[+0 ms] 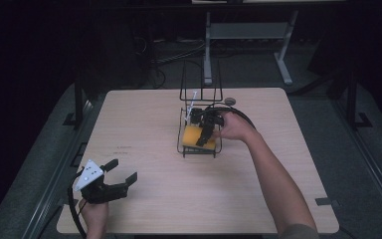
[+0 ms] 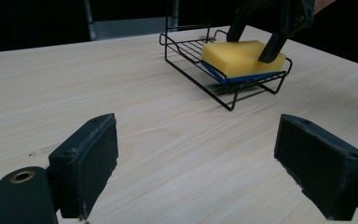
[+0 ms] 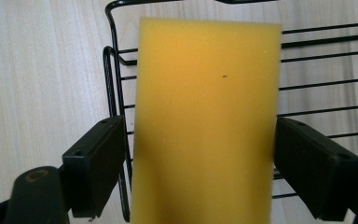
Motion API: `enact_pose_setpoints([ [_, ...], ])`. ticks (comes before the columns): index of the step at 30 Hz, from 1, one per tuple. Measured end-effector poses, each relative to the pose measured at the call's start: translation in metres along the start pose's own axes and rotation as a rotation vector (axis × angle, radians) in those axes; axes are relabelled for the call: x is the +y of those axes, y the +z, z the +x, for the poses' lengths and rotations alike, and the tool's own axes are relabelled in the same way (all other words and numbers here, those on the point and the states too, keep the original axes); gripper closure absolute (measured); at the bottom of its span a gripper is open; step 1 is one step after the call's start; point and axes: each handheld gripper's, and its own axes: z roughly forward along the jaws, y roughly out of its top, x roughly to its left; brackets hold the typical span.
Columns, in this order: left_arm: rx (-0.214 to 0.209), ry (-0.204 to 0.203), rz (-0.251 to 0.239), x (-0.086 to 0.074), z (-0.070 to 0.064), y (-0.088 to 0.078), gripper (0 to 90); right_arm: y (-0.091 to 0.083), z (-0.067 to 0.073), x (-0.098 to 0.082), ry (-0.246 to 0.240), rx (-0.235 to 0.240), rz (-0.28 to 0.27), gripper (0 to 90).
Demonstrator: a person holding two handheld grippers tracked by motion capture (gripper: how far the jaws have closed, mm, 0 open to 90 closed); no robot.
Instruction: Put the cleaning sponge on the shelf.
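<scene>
A yellow sponge with a blue underside lies flat in a low black wire rack right of the table's centre. My right gripper is over the rack, open. Its jaws straddle the sponge across its width, and a thin gap shows at the left pad. In the left gripper view the sponge rests on the rack with the right gripper above it. My left gripper hovers at the near left corner, open, with nothing between its jaws.
A tall upright wire frame rises at the rack's far end. A small round grey object lies near the table's back edge. The pale wooden table is bare on the left. A metal stand is on the floor beyond.
</scene>
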Motion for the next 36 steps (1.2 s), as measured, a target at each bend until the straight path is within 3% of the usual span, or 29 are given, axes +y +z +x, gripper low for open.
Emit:
enact_pose_setpoints([
  [36, 0.001, -0.001, 0.001, -0.001, -0.001, 0.001, 12.8, -0.012, 0.025, 0.007, -0.042, -0.010, 0.007, 17.3],
])
